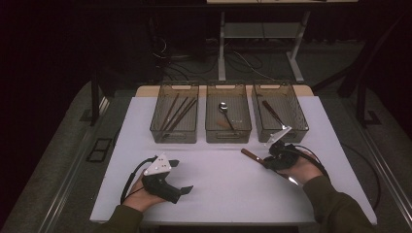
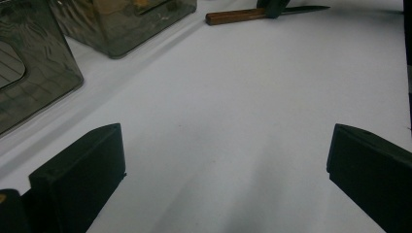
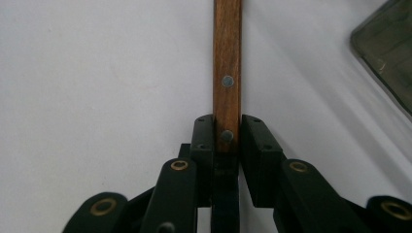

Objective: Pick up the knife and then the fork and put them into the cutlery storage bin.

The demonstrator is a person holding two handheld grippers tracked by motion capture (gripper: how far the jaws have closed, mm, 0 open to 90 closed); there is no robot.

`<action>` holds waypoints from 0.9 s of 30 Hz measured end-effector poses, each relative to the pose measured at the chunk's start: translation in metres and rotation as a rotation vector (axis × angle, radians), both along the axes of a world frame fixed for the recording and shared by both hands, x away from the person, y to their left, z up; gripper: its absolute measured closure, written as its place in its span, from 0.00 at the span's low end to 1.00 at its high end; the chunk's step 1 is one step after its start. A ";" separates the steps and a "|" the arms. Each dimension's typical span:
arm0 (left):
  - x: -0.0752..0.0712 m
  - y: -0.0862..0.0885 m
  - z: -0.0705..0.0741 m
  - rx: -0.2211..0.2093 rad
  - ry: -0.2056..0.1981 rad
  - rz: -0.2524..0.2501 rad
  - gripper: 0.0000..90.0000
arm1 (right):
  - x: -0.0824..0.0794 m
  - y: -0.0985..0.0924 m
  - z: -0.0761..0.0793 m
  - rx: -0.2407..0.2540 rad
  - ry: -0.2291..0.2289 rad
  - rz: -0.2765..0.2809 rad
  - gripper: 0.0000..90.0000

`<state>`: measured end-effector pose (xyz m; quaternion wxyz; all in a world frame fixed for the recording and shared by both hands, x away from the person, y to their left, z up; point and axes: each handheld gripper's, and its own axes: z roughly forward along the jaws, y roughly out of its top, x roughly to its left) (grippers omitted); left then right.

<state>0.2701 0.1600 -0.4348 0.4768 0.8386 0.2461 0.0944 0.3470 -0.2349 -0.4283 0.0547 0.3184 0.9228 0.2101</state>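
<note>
Lab or test room, dim. White tabletop (image 1: 228,189) staged with three identical clear bins (image 1: 228,121) in a row, cutlery sorted inside. Behind: loose cables on grey floor (image 1: 233,60), metal legs of a second desk (image 1: 221,46), black surrounds. No domestic furnishings visible.

Dim room, dark bg. White table (image 1: 218,184) lit from above, grey carpet floor (image 1: 58,160) w/ cables (image 1: 243,60) behind. Metal desk frame (image 1: 260,36) at back; floor rail (image 1: 73,170) at left.
</note>
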 end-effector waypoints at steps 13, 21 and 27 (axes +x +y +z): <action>0.000 0.000 0.000 0.004 -0.001 -0.004 0.00 | 0.030 0.028 0.009 -0.214 0.212 0.067 0.80; 0.000 0.000 0.000 0.004 -0.002 -0.006 0.00 | 0.036 0.037 0.009 -0.291 0.229 0.075 0.85; 0.000 0.000 0.000 0.004 -0.002 -0.005 0.00 | 0.034 0.033 0.010 -0.252 0.227 0.075 0.85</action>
